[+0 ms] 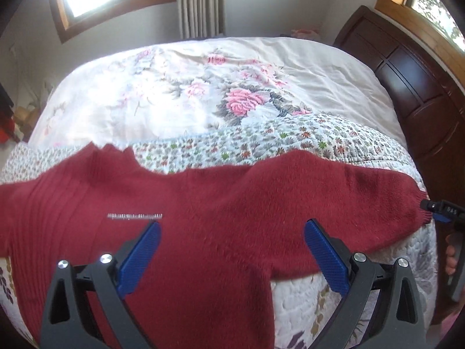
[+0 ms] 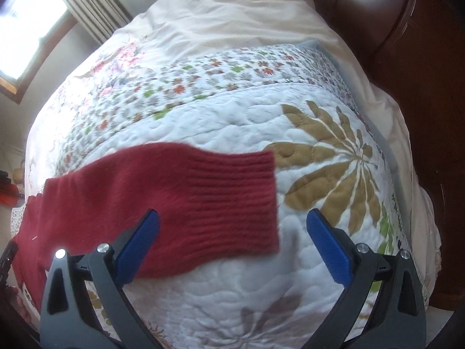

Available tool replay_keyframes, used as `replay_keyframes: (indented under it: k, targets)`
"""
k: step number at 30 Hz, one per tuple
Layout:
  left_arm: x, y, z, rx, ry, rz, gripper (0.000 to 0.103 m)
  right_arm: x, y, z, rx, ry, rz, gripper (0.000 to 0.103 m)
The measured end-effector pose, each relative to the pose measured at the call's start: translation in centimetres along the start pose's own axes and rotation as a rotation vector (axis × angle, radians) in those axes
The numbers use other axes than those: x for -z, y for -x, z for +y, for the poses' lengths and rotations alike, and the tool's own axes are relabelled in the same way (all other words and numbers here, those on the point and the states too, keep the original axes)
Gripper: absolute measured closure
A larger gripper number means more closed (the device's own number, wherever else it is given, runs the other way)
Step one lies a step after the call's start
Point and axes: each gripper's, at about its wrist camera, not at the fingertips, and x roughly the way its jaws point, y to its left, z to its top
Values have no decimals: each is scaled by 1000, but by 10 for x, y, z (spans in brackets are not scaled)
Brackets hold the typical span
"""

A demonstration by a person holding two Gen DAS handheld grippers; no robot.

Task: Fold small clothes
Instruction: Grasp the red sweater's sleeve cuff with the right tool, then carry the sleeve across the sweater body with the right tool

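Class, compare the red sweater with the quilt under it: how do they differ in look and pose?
The red sweater is one plain colour; the quilt is white with printed flowers and leaves. The sweater is ribbed and fuzzy; the quilt is stitched and puffy. The sweater lies on top, one sleeve stretched out; the quilt spreads across the bed. Both lie flat.

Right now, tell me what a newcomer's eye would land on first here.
The dark red sweater spread across the near edge of the bed, its ribbed cuff lying on the white quilt. Next, the blue-padded left tool and right tool, both open above it.
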Motion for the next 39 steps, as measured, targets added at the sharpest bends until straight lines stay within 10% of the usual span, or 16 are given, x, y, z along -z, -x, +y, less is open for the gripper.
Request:
replay_keyframes:
  k: [8, 15, 23, 39]
  targets:
    - [-12, -12, 39, 1, 79, 30, 4, -12, -21, -24, -50, -44, 21, 8]
    - [-15, -13, 60, 41, 148, 61, 4, -15, -12, -8, -95, -34, 9, 94]
    - [-13, 4, 102, 33, 173, 27, 4, -1, 43, 60, -165, 87, -87, 95]
    - [18, 29, 219, -27, 308, 22, 4, 74, 44, 368, -464, 539, 33, 95]
